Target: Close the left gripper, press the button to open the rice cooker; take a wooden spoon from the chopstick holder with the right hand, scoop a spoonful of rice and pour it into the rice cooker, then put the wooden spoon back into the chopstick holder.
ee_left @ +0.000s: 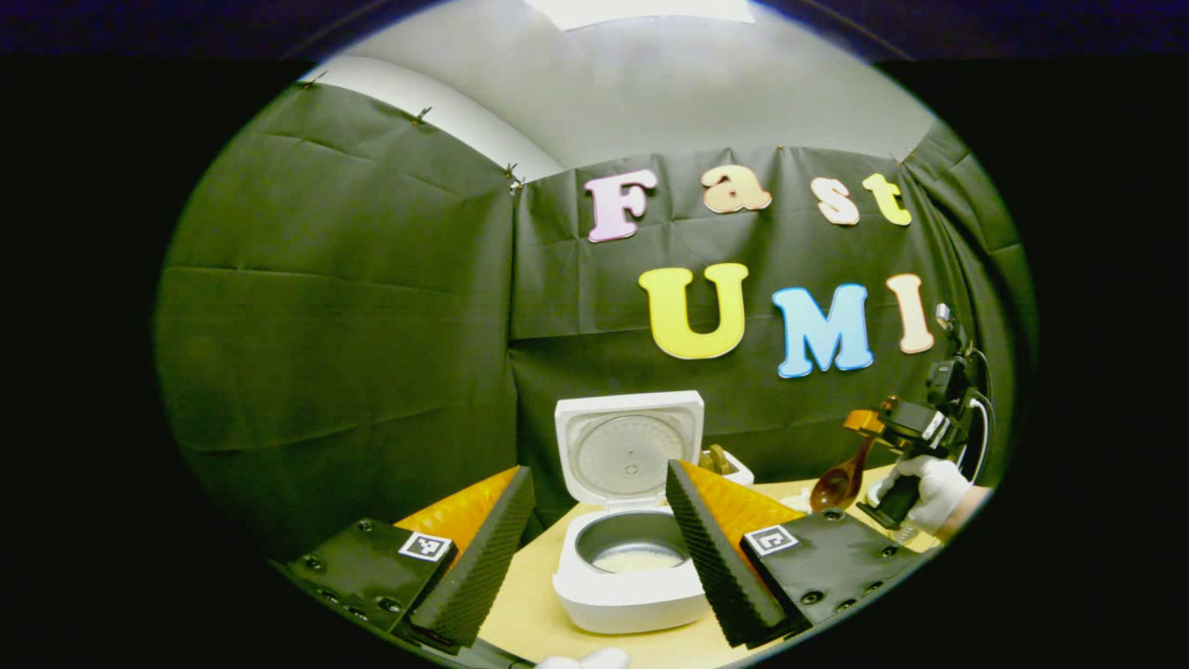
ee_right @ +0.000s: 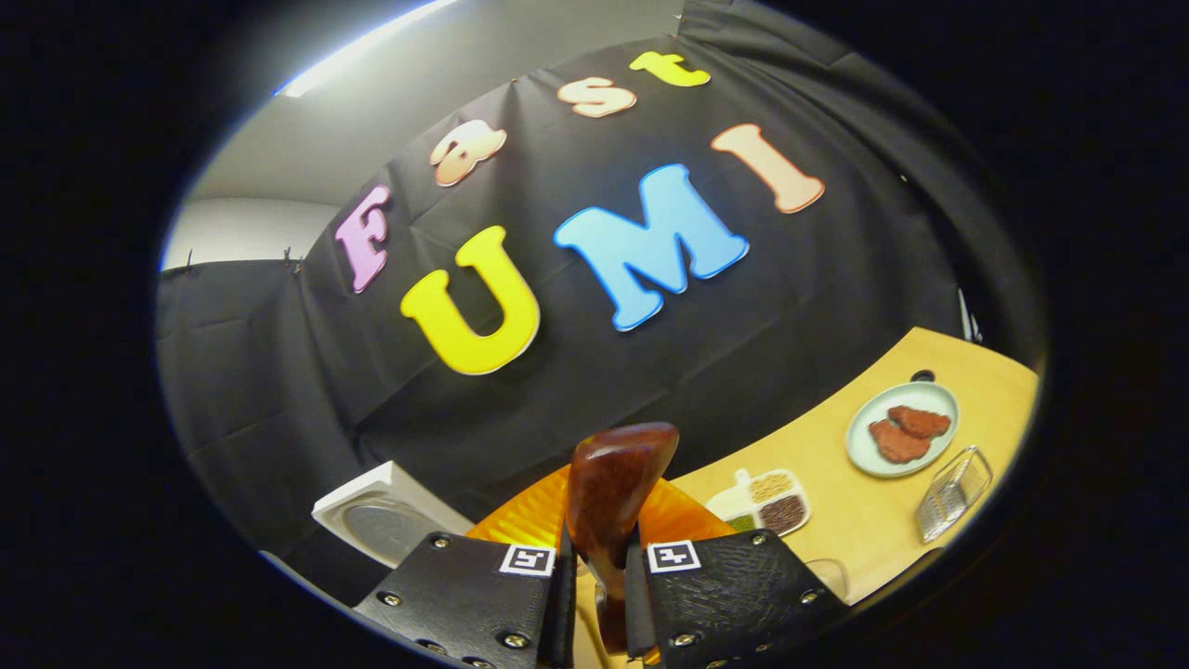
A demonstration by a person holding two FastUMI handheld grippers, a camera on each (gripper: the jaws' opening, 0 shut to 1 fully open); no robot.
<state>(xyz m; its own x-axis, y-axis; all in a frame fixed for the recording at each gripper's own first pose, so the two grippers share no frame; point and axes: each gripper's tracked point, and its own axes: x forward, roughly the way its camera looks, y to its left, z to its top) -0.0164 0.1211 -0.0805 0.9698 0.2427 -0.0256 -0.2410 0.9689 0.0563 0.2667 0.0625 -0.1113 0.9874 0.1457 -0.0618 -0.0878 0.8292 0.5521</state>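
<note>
the rice cooker stands open near the left edge of the table, directly ahead of the left gripper, whose fingers are wide apart and hold nothing. the right gripper is clamped on the wooden spoon, handle upright between its fingers. the spoon is perhaps empty. the chopstick holder stands just behind the cooker.
</note>
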